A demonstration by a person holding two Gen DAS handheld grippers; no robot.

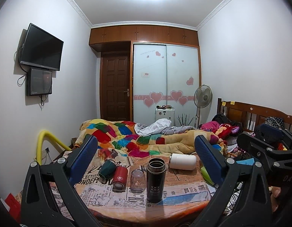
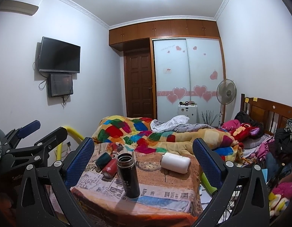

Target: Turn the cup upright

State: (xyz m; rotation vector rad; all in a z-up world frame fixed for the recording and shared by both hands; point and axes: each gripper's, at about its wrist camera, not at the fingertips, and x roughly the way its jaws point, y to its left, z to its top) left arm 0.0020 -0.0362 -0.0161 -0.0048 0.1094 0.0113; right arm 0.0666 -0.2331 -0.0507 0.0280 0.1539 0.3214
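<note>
On table (image 1: 183, 206), black cup (image 1: 156, 179) upright, mouth up; both hand-held grippers (image 1: 146, 151) (image 2: 144, 151) spread.

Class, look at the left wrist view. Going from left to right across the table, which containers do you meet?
Dark green cup lying on its side → red flask lying down → clear glass → upright black flask → white bottle lying on its side.

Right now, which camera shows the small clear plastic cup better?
The left wrist view: the small clear plastic cup stands upside down beside the tall black flask, fully visible. In the right wrist view that flask appears to hide it; I cannot find it there.
</note>
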